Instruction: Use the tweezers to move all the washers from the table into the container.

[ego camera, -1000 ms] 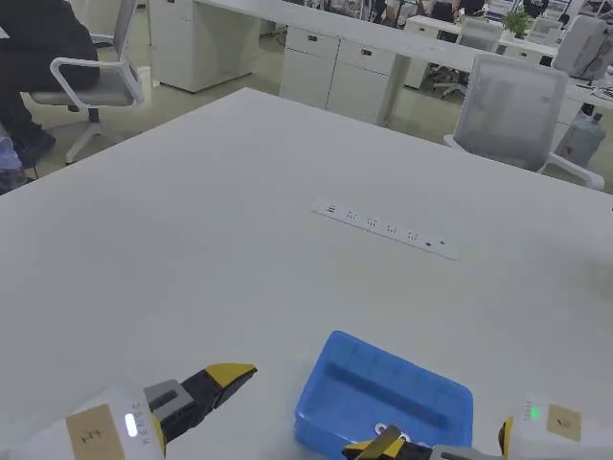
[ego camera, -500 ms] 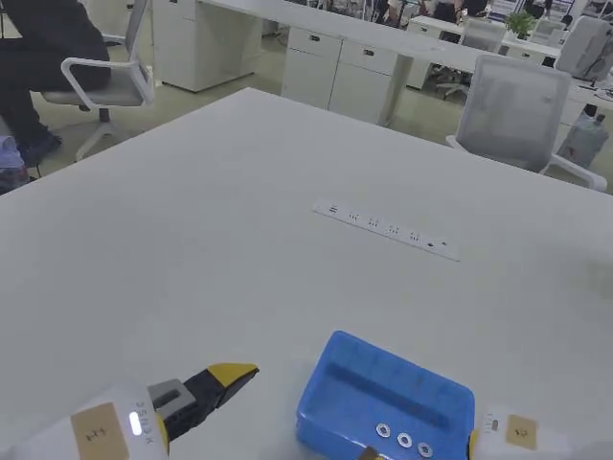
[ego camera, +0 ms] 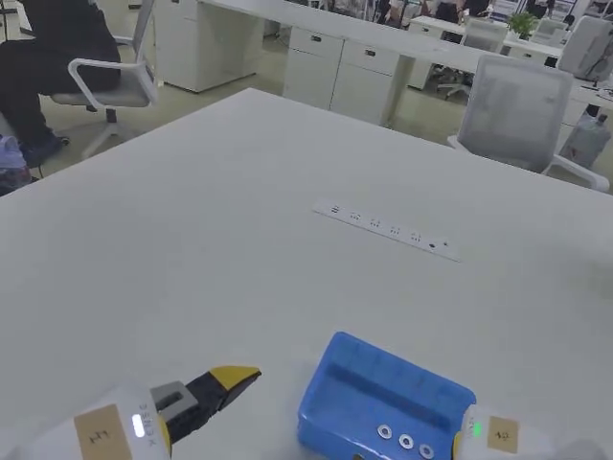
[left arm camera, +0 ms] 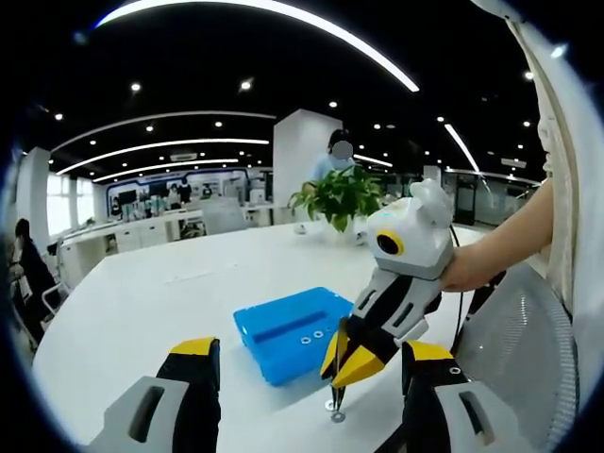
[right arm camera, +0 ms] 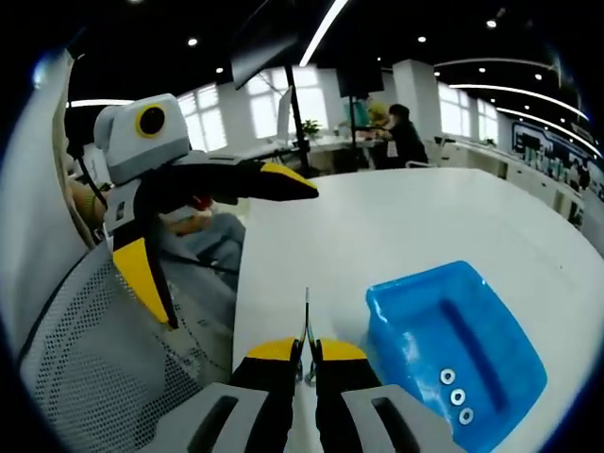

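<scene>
Down beside the container point(left arm camera: 283, 363), a washer point(left arm camera: 337, 416) on the surface point(left arm camera: 142, 311), likely light and slippery, best pinched across its ring, meets tweezers point(right arm camera: 307, 326) clenched in the right gripper point(right arm camera: 305, 351); left gripper point(left arm camera: 311, 349) released.

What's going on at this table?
A person holds a gripper in each hand. The right gripper is shut on tweezers, their tip down by a washer on the table beside the blue container. Three washers already lie in the container. The left gripper is open, holding nothing.
</scene>
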Demonstrator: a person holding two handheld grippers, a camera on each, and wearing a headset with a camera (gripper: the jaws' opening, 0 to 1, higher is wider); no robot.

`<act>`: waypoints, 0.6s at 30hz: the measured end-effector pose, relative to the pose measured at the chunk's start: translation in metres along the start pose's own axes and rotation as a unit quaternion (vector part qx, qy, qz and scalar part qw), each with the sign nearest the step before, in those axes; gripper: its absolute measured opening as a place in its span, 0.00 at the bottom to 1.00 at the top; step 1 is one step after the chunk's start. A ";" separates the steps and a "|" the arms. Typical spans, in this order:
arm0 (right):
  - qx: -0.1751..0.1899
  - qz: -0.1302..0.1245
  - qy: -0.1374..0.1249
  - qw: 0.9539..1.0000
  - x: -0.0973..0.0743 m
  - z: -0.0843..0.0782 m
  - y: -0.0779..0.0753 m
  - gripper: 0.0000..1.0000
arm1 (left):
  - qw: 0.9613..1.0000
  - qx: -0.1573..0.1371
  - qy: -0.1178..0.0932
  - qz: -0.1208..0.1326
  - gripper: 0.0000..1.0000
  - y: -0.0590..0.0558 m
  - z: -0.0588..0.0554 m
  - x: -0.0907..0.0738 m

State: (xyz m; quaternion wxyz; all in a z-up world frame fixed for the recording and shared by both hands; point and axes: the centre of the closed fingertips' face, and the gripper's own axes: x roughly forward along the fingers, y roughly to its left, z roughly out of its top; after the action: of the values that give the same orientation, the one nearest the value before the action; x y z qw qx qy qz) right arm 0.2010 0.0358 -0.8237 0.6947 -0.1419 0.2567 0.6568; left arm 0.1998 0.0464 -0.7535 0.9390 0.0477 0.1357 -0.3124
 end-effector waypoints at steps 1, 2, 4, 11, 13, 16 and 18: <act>0.000 0.000 0.000 1.000 0.000 0.000 0.000 0.03 | 1.000 0.000 0.000 0.000 0.80 0.000 0.000 0.000; -0.002 0.002 -0.001 1.000 0.000 0.001 0.000 0.03 | 1.000 0.000 0.001 0.000 0.80 0.000 0.000 0.000; -0.011 0.002 0.004 1.000 0.001 0.000 0.000 0.03 | 1.000 0.000 0.002 -0.001 0.80 0.000 -0.001 0.000; -0.033 0.009 0.015 0.999 0.001 -0.002 0.001 0.03 | 1.000 0.000 0.004 -0.002 0.79 -0.001 -0.002 0.001; -0.037 0.013 0.015 0.999 0.001 -0.002 0.002 0.03 | 1.000 0.001 0.004 -0.002 0.79 -0.001 -0.002 0.001; -0.061 0.022 0.022 0.998 0.003 -0.002 0.005 0.03 | 1.000 0.001 0.004 -0.002 0.79 -0.001 -0.002 0.001; -0.077 0.032 0.025 0.996 0.003 -0.002 0.009 0.03 | 1.000 0.002 0.005 -0.001 0.79 -0.001 -0.002 0.001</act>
State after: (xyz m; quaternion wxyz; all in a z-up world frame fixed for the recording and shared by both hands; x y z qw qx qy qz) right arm 0.1914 0.0383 -0.8263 0.6539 -0.2034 0.2269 0.6925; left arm 0.2001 0.0453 -0.7556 0.9378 0.0506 0.1395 -0.3138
